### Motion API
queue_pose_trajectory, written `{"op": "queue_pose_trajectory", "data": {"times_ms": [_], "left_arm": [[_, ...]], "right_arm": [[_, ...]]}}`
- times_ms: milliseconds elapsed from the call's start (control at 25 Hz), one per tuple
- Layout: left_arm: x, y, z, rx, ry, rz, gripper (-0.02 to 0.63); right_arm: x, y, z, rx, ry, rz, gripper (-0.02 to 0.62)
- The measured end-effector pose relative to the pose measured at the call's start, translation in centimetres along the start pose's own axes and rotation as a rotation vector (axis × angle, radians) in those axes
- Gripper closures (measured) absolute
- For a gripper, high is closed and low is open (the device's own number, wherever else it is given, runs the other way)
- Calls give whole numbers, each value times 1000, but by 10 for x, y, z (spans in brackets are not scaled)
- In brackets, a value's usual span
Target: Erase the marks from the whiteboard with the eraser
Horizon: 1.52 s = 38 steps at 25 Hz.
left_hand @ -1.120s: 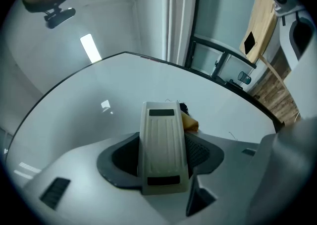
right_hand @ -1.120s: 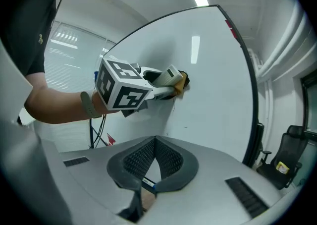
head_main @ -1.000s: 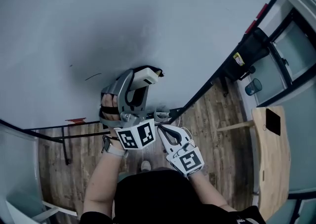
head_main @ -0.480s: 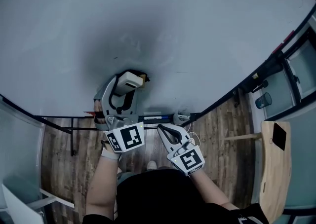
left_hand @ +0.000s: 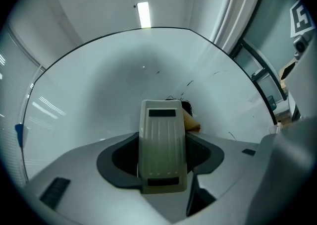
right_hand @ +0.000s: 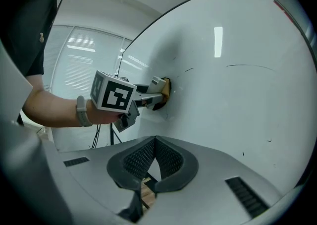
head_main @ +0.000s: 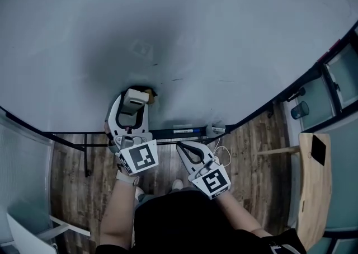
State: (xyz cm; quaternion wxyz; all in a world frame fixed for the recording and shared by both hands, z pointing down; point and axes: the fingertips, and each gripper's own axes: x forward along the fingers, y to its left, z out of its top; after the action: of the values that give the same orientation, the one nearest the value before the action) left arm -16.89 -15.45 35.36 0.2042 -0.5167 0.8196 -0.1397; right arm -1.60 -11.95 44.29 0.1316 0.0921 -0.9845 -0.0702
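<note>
Cool, even indoor light. A wide soft grey shadow darkens the middle of the large glossy white whiteboard (head_main: 240, 29). A long ceiling strip light (left_hand: 144, 14) glares at 12 o'clock in the left gripper view. Fisheye bends every edge; gripper-view corners go black.

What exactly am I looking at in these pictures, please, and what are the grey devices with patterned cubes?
There is no robot: a person holds a two-jaw gripper in each hand, and the cubes are part of them. One picture comes from a camera on the person's head, looking down; the other two from cameras riding on the grippers. The surface is a whiteboard with a grey smudge and a few thin marks. The left gripper clamps a pale eraser against the board. The right gripper is shut and empty, off the board.
</note>
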Motion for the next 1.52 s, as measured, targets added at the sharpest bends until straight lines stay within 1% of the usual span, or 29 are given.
{"op": "queue_pose_trajectory", "data": {"times_ms": [120, 320, 440, 680, 920, 1120, 1240, 1360, 1520], "left_arm": [[2, -3, 2, 11, 4, 11, 344], [1, -5, 11, 87, -6, 2, 344], [-1, -5, 20, 113, -11, -12, 344], [16, -30, 50, 106, -21, -28, 344], [18, -45, 73, 119, -99, -34, 344], [34, -91, 105, 125, -167, -43, 347], [37, -115, 115, 142, -200, -64, 347], [42, -146, 126, 158, -227, -93, 346], [50, -189, 149, 142, -251, -120, 345]], "right_arm": [[-1, -2, 0, 8, 2, -25, 569], [-5, -1, -2, 25, 2, -71, 569], [-7, 3, -3, 28, 0, -93, 569], [-28, -26, -11, 63, -7, -137, 569], [-39, -29, -16, 63, -8, -173, 569], [-68, -57, -26, 80, -5, -220, 569], [-82, -65, -31, 83, 2, -258, 569], [-101, -77, -38, 85, 7, -303, 569], [-142, -102, -48, 101, 20, -378, 569]]}}
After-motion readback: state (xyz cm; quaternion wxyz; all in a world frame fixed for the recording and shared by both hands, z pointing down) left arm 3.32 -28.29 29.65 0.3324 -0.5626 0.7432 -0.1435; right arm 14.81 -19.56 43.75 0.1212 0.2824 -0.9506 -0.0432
